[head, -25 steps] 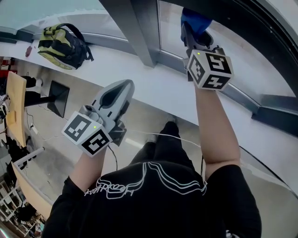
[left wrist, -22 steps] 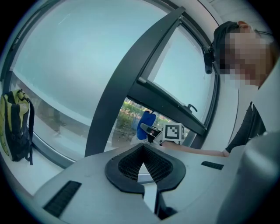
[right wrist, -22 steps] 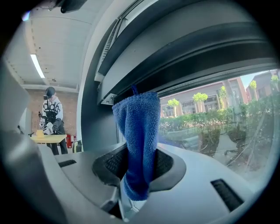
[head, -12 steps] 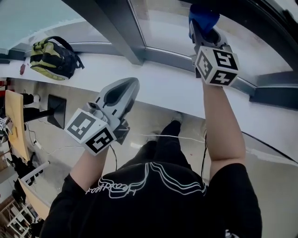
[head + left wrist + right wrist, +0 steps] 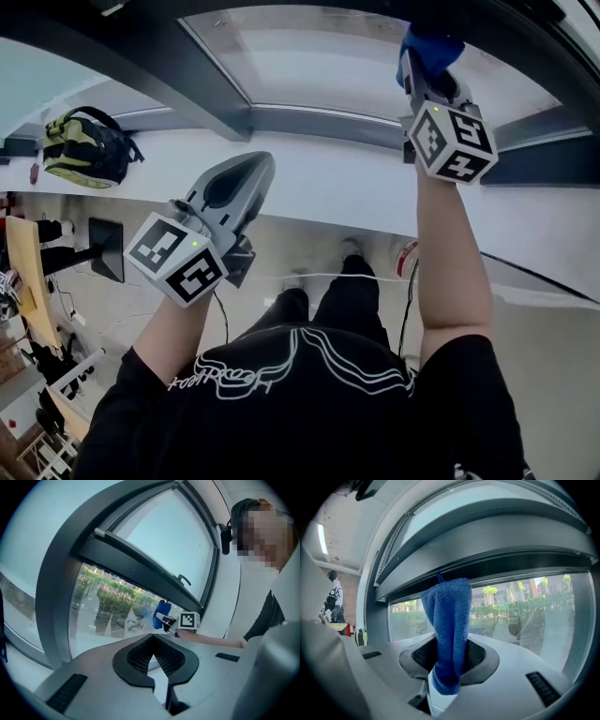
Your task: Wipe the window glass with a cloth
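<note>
Right gripper clamps blue cloth at the top edge of window glass; left gripper shut, empty; shirt script illegible.

Blue terry cloth — folded, upright, pinched in right tool, top near window glass upper frame.

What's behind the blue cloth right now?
Window glass, with the dark frame bar above. The patch the blue cloth covers, and any contact there, can't be seen.
</note>
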Demonstrator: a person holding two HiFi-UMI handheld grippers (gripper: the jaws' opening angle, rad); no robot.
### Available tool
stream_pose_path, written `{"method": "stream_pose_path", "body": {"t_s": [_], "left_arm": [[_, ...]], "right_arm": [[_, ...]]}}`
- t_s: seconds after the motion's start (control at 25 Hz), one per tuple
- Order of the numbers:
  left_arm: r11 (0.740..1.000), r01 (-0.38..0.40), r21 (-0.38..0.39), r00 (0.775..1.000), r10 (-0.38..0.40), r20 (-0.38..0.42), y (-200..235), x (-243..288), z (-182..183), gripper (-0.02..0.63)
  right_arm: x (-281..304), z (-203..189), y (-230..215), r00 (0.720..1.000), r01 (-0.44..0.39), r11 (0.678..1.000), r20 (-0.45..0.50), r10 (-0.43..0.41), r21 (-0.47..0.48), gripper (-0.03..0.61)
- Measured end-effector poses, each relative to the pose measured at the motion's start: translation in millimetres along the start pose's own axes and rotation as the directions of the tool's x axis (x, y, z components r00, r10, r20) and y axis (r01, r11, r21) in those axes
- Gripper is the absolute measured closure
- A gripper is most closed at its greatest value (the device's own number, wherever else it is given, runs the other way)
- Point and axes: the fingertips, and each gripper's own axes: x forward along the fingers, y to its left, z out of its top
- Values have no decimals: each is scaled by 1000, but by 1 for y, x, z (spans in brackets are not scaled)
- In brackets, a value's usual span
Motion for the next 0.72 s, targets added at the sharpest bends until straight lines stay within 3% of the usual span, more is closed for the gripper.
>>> {"method": "stream_pose_path", "body": {"t_s": [0.36, 0.72], "left_arm": [[998, 61, -5, 997, -61, -43, -67, 95, -17, 609], [994, 105, -14, 993, -105, -61, -130, 174, -28, 609]], "right_arm": [[-54, -9, -154, 991, 131, 991, -5, -131, -9, 485], [-105, -16, -278, 971, 237, 971, -16, -237, 5, 485]]}}
